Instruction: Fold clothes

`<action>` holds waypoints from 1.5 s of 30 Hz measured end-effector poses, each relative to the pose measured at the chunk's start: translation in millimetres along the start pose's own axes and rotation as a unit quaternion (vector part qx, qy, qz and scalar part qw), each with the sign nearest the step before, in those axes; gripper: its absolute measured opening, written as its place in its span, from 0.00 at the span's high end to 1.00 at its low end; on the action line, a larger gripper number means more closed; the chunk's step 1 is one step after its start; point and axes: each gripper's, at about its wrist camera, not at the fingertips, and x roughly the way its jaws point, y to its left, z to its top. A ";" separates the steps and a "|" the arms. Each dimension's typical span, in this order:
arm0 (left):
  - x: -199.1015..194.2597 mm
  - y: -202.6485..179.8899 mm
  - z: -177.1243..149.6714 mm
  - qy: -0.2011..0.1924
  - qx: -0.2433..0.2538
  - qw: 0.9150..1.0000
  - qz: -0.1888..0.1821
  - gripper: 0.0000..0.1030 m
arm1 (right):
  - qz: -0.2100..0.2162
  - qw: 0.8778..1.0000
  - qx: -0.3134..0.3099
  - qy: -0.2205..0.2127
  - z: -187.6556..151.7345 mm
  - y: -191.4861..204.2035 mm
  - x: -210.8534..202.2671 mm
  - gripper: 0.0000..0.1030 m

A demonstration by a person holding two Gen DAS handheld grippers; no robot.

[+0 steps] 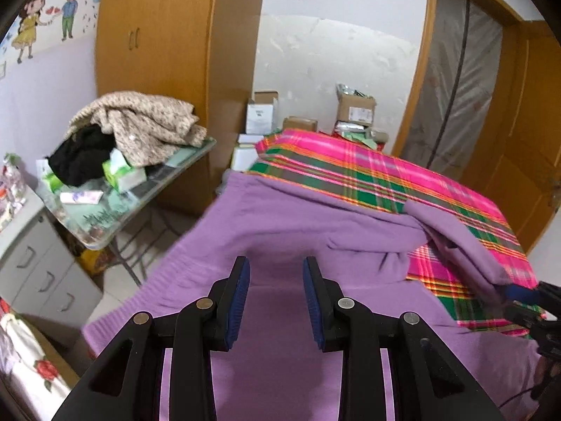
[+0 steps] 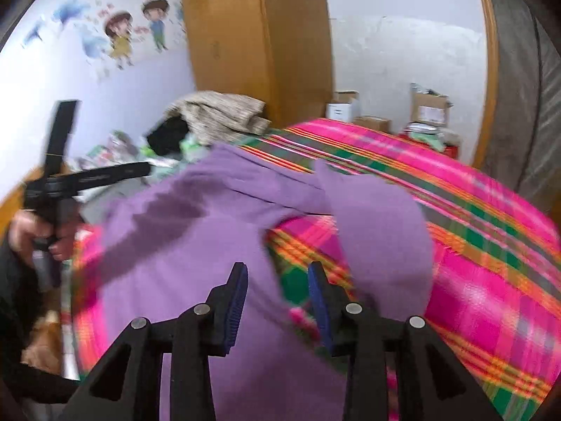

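Observation:
A purple sweater (image 1: 280, 231) lies spread on the bed's pink and green plaid cover (image 1: 403, 172), its ribbed hem hanging over the left edge. My left gripper (image 1: 276, 280) hovers open over the sweater's body with nothing between its blue pads. One sleeve (image 1: 455, 231) runs right across the plaid to my right gripper (image 1: 519, 293) at the frame's edge. In the right wrist view my right gripper (image 2: 277, 286) stands open, and the sleeve (image 2: 382, 231) lies just beyond its right finger, outside the gap. A hand (image 2: 35, 231) holds the left gripper (image 2: 140, 169) over the sweater (image 2: 182, 238).
A glass table (image 1: 196, 156) left of the bed carries a heap of beige and black clothes (image 1: 140, 126) and tissue packs. Grey drawers (image 1: 42, 270) stand nearer. A wooden wardrobe (image 1: 157, 35), cardboard boxes (image 1: 356, 108) and a door (image 1: 526, 140) line the far side.

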 end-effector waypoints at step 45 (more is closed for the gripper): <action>59.0 -79.5 -60.7 0.089 0.070 0.993 0.008 0.64 | -0.115 0.992 0.049 0.026 0.6 -53.3 41.8 0.92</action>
